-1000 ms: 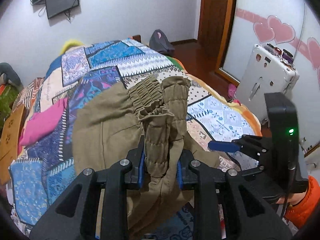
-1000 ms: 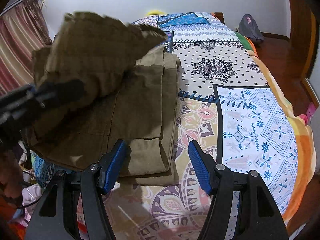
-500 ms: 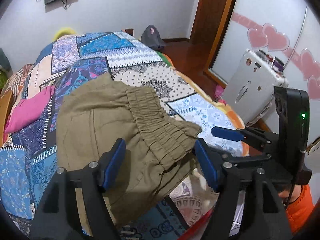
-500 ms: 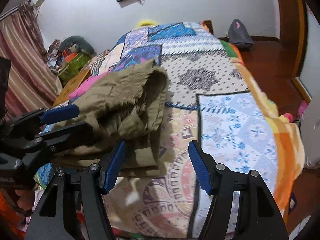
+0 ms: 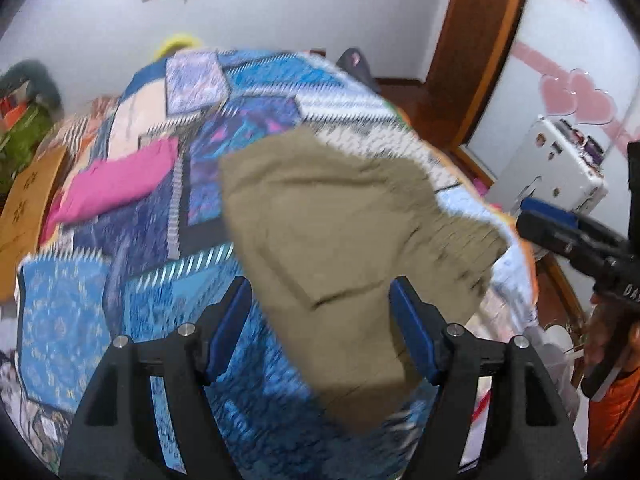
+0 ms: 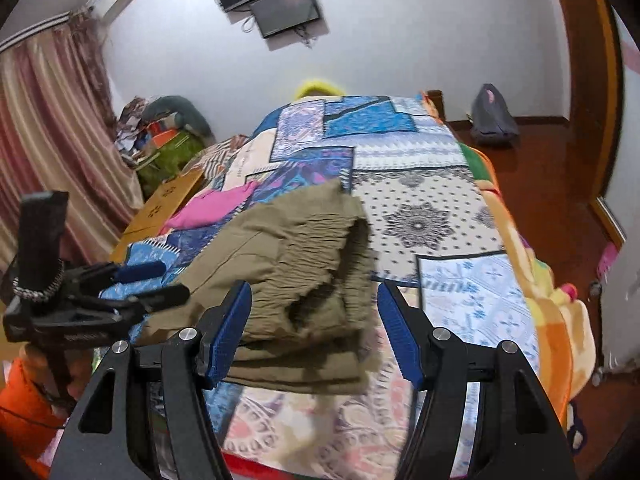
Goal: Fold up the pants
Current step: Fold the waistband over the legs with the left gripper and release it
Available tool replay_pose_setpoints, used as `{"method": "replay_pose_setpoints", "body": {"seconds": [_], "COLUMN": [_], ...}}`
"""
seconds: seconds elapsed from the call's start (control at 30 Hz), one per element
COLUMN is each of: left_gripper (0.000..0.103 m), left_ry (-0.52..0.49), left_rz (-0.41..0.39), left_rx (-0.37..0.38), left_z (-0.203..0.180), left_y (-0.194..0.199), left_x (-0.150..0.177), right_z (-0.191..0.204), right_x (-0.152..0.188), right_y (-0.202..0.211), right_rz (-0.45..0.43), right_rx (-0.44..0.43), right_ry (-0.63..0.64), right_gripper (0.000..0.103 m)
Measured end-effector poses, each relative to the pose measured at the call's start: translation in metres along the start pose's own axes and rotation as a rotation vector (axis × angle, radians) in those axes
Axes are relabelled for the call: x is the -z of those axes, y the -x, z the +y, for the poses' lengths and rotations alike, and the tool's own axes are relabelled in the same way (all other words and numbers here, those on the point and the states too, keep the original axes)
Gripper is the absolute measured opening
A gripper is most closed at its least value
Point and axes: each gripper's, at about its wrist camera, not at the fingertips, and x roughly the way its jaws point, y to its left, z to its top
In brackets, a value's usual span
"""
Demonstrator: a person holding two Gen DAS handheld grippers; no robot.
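Observation:
The olive-brown pants (image 5: 328,240) lie folded in a bundle on the patchwork bedspread (image 5: 120,312), the elastic waistband on top toward the right. They also show in the right wrist view (image 6: 296,264). My left gripper (image 5: 322,332) is open and empty, above the near edge of the pants. My right gripper (image 6: 314,332) is open and empty, just before the folded bundle. The left gripper appears at the left of the right wrist view (image 6: 136,280), and the right gripper at the right of the left wrist view (image 5: 560,228).
A pink garment (image 5: 116,184) lies on the bed left of the pants. A white suitcase (image 5: 552,168) stands right of the bed. A cardboard box (image 6: 164,204) and clutter sit on the bed's left side by the curtain. A grey bag (image 6: 494,122) is on the floor.
My left gripper opened and let go of the waistband, which dropped onto the folded pants. Both grippers have pulled back and up from the bed.

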Motion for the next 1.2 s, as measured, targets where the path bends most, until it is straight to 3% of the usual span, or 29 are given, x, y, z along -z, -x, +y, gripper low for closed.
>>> {"method": "replay_pose_setpoints", "body": {"seconds": [0.2,0.3,0.43,0.67,0.83,1.03,1.2], "left_gripper": [0.072,0.073,0.073,0.073,0.073,0.073,0.067], "left_ry": [0.035,0.03,-0.023,-0.046,-0.034,0.007,0.08], "left_rz": [0.04,0.028,0.004,-0.071,-0.115,-0.014,0.118], "left_rx": [0.033,0.044,0.023,-0.077,-0.067,-0.035,0.083], "left_z": [0.005,0.004,0.002,0.028,0.057,0.082,0.093], "left_y": [-0.015,-0.015,-0.007,0.016,-0.001,-0.064,-0.112], "left_x": [0.026,0.034,0.036,0.002,-0.036,-0.071,-0.081], "right_z": [-0.014,-0.025,-0.022,-0.011,0.001,0.006,-0.001], "right_x": [0.022,0.03,0.031,0.021,0.018,0.026,0.037], "right_y": [-0.041,-0.04,-0.036,-0.018,-0.004,-0.012,-0.03], "right_rz": [0.119,0.129,0.124,0.085,0.042,0.054,0.107], "right_rx": [0.022,0.006,0.023,0.055,0.048,0.064,0.058], "right_ry": [-0.027,-0.067,-0.055,-0.049,-0.046,-0.064,-0.099], "right_gripper": [0.062,0.07,0.07,0.07,0.073,0.073,0.073]}}
